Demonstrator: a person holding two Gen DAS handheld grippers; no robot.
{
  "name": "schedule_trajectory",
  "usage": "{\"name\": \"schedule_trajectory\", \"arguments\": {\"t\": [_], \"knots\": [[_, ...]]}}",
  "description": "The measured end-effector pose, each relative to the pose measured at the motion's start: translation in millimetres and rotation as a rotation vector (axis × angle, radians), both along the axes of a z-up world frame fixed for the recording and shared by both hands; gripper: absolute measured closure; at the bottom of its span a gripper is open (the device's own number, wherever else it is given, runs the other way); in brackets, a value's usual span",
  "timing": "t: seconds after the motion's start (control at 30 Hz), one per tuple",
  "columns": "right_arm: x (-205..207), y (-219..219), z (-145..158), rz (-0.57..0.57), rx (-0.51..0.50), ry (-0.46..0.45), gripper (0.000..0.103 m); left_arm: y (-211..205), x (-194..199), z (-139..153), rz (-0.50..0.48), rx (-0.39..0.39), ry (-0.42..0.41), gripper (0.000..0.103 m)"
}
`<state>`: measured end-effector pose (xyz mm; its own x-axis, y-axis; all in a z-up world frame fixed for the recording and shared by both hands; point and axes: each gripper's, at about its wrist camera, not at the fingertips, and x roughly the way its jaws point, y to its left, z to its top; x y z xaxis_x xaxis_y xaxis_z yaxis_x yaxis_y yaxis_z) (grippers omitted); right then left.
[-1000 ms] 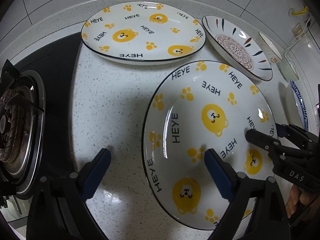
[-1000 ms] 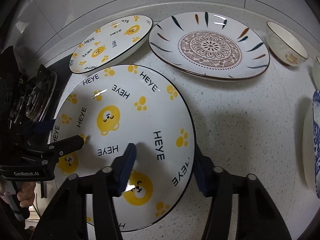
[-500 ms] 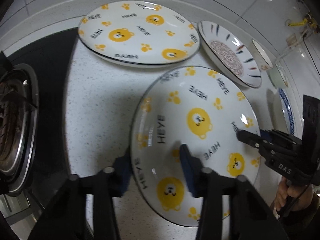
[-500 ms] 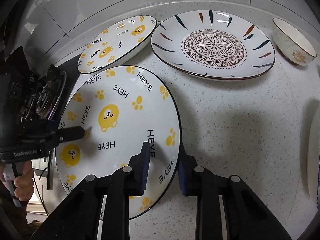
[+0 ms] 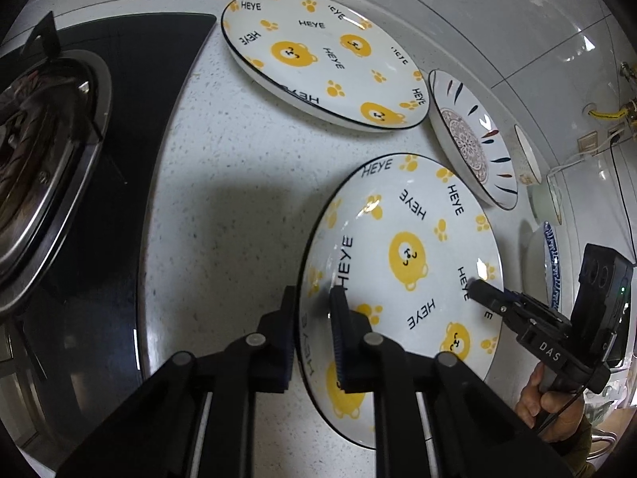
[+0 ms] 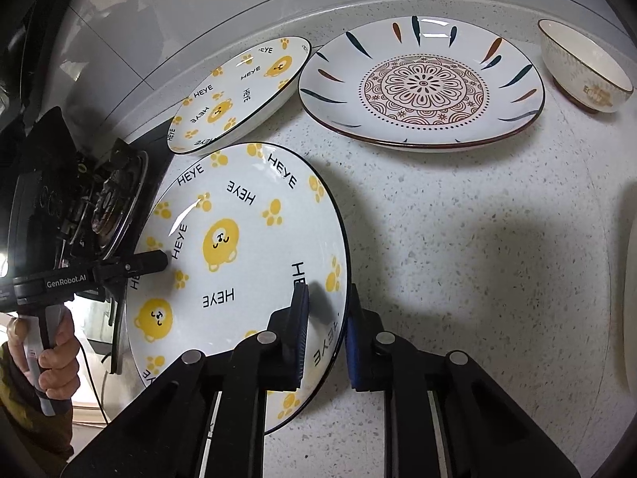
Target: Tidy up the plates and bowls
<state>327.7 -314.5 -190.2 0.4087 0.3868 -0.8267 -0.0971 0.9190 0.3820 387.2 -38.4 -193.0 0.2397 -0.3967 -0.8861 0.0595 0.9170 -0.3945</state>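
Speckled white counter (image 6: 458,239) beside a stove (image 5: 36,167), near bear plate (image 5: 402,263) tilted, left gripper (image 5: 312,330) clamped on its left rim; right gripper (image 6: 324,334) clamped on its right rim; second bear plate (image 5: 322,63), floral plate (image 6: 422,83), bowl (image 6: 585,67) behind

Home kitchen. Speckled white stone desk (image 6: 458,239) with a gas hob burner (image 5: 36,167) set in black glass left of the left claw (image 5: 312,318). Glossy tiled wall (image 6: 239,8) behind. Bear-print plates (image 5: 326,63), a patterned plate (image 6: 422,83) and a small bowl (image 6: 585,67) ahead of the right claw (image 6: 326,330).
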Motion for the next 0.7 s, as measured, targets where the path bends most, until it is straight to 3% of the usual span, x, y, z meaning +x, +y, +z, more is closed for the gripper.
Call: {"name": "schedule_trajectory", "arguments": {"t": [0.4,0.7], "knots": [[-61,7,31,-0.043,0.023,-0.066,0.088,2,-61,41,-0.017,0.0,-0.062,0.088],[-140,32,19,-0.139,0.046,-0.035,0.089,20,-122,38,-0.117,-0.005,-0.034,0.089]]}}
